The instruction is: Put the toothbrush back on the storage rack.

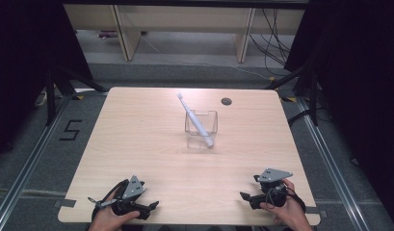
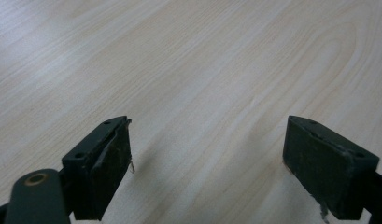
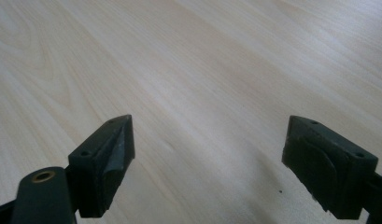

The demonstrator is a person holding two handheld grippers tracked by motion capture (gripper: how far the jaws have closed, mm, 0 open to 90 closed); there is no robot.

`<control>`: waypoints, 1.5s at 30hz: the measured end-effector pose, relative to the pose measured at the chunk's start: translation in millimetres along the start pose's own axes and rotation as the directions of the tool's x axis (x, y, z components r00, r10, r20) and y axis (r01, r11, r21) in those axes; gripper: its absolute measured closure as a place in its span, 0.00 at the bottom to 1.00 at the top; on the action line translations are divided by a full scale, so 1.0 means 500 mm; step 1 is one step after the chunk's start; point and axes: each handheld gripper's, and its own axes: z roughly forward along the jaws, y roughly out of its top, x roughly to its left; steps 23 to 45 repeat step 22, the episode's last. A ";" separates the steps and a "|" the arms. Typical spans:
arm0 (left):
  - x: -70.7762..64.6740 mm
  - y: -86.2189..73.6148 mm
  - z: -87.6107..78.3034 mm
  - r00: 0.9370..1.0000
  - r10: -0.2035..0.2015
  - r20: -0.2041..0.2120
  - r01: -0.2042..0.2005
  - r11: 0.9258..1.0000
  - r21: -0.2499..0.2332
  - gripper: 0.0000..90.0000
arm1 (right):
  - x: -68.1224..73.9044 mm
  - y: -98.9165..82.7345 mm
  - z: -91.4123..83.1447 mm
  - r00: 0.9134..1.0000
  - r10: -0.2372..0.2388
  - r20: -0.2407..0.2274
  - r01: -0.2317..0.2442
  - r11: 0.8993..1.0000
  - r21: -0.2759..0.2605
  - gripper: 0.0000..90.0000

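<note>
Room: a pale wooden table (image 1: 137, 159) stands on grey floor, with dark curtains at both sides and light wooden furniture legs behind.
Left gripper (image 1: 153, 205): rests at the near left edge of the table in the person's hand, jaws spread wide with nothing between them; in the left gripper view (image 2: 207, 154) bare wood lies ahead.
Toothbrush (image 1: 194, 120): white, leaning in the holder, well ahead of both grippers and between them, head up and away, handle end down at the near side.
Holder (image 1: 201, 129): a clear square cup, upright, mid-table.
Handling: the toothbrush looks light, stiff and smooth, so likely slippery; the clear cup looks light and apt to tip or slide.
Hold: probably the bare shaft above the cup rim, pinched across its width.
Right gripper (image 1: 243, 196): at the near right edge, released, jaws wide apart over bare wood (image 3: 207, 154).
</note>
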 end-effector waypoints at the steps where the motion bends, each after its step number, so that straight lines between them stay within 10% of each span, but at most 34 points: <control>1: 0.000 0.000 0.000 1.000 0.001 0.000 -0.001 1.000 0.000 0.17 | 0.000 0.000 0.000 1.000 -0.003 -0.003 0.003 1.000 0.000 0.19; 45: 0.000 0.000 -0.001 1.000 0.004 0.001 -0.004 1.000 -0.001 0.17 | -0.002 0.000 0.009 0.999 -0.049 0.019 0.048 0.999 0.022 0.19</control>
